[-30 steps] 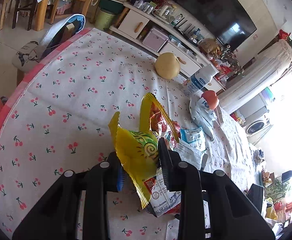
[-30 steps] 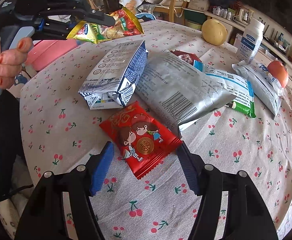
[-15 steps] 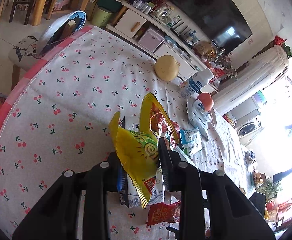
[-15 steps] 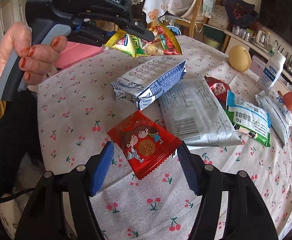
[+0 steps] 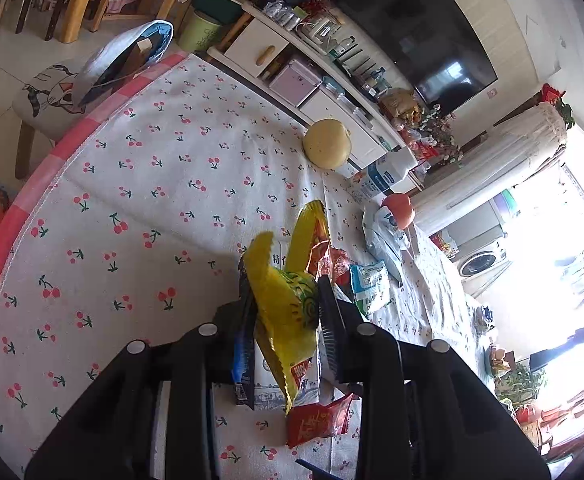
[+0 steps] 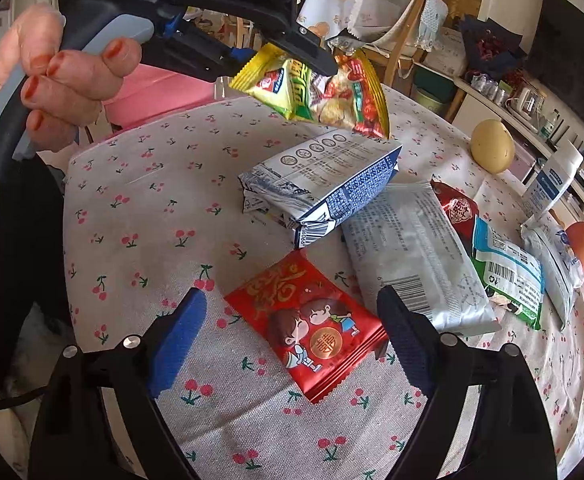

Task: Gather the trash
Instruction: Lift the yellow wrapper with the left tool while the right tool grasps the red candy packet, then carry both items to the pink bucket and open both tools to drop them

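Pinching a yellow snack wrapper between its pads, the left gripper holds it in the air above the blue-and-white carton. Nearer than that carton, the right gripper straddles the red packet on the cherry-print tablecloth, jaws opening, pads clear of it.

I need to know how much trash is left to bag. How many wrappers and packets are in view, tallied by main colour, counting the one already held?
Yellow: 1, the yellow wrapper in the left gripper
Red: 2, the red packet and the dark red packet
Silver: 1, the silver bag
Blue-and-white: 1, the carton
Green-and-white: 1, the green packet
White: 1, the white pouch
Total: 7
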`<state>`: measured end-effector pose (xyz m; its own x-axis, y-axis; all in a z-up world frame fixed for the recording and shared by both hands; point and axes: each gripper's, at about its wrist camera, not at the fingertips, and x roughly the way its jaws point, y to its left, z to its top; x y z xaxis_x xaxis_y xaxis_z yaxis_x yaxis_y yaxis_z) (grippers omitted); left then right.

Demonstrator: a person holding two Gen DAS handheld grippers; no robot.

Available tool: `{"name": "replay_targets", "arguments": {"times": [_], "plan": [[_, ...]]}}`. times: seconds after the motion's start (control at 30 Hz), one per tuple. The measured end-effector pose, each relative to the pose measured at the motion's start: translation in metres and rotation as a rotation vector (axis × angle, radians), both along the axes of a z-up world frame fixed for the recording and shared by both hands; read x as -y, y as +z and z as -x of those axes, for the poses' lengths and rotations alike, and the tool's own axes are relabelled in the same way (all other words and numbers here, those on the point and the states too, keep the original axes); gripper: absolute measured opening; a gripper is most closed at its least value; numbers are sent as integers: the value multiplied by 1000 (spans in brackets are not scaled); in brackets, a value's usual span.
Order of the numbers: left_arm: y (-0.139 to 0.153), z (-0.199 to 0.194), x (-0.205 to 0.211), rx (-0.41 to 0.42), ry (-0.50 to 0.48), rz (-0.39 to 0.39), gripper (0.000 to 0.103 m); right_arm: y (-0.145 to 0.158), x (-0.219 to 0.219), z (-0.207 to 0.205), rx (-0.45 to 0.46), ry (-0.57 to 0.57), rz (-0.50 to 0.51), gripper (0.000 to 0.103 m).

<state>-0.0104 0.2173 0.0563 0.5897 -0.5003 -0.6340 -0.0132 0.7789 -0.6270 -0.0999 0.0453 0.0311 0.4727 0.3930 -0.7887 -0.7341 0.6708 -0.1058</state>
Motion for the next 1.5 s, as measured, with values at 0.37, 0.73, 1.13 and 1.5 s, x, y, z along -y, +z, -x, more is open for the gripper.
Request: {"name": "replay_targets", "arguments": {"times": [0.37, 0.73, 1.13, 1.5], "plan": [[-1, 3, -14, -4, -2, 9, 32, -8, -4, 8, -54, -67, 27, 54], [-37, -7, -7, -131, -7, -75, 50, -5, -3, 13, -86, -161, 5, 50], [-42, -11, 9, -89, 5, -122, 29, 15, 18, 13, -117, -276, -118, 50], [-25, -2, -2, -33, 45, -64, 16, 48, 38, -5, -158, -395, -347, 49]]}}
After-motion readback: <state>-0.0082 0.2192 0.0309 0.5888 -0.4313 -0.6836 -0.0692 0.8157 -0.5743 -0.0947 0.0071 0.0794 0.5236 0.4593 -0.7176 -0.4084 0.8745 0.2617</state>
